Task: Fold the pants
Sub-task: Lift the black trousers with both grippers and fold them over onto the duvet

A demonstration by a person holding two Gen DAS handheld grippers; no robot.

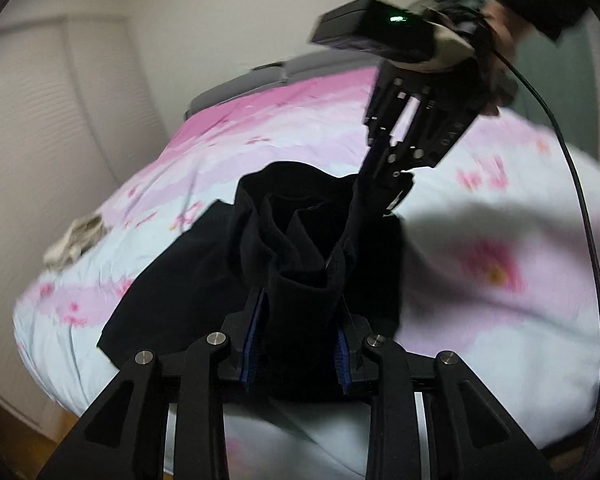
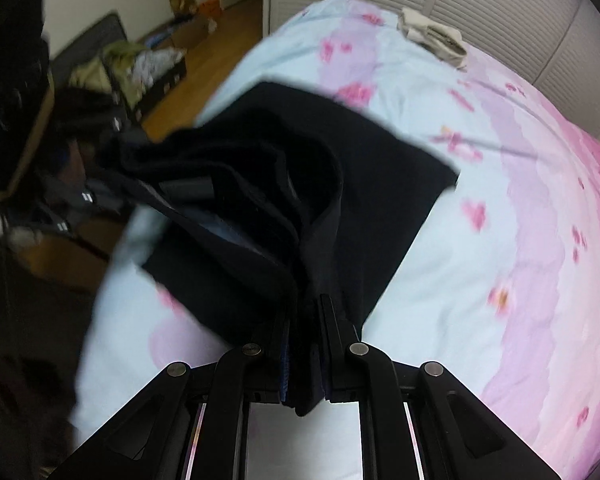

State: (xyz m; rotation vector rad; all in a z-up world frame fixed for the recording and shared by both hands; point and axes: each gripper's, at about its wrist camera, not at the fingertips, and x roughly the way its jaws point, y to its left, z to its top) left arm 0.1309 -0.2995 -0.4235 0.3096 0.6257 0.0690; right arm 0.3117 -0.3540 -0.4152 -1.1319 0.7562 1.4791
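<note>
Mid-fold, by the look of it: black pants (image 1: pixel 204 280) partly flat on the flowered bed (image 1: pixel 480 280), partly raised in a bunched, layered ridge between the two claws. Lower layer spread across the quilt, running out toward 8 o'clock in the left wrist view and toward 2 o'clock in the right wrist view (image 2: pixel 380 184); upper portion lifted clear and not yet laid down. Judged about halfway: at least one doubling apparently made, given the stacked edges seen in the right wrist view, with the lowering, squaring of edges and smoothing left to do. Left claw (image 1: pixel 298 344) at 6 o'clock in its own view, fingers moderately apart and clamped on a thick wad of the dark cloth, blue pads (image 1: pixel 253 340) pressing either side. Right claw (image 2: pixel 304 356) nearly together, gripping a thinner stack of fabric edges that hangs a little below the fingers; also visible from the left wrist view at 1 o'clock (image 1: pixel 384 184), tips buried in the raised cloth. Small pale folded garment (image 2: pixel 434 36) well apart near the far edge of the bed, untouched. Heavy motion blur; waistband versus hem impossible to tell.
</note>
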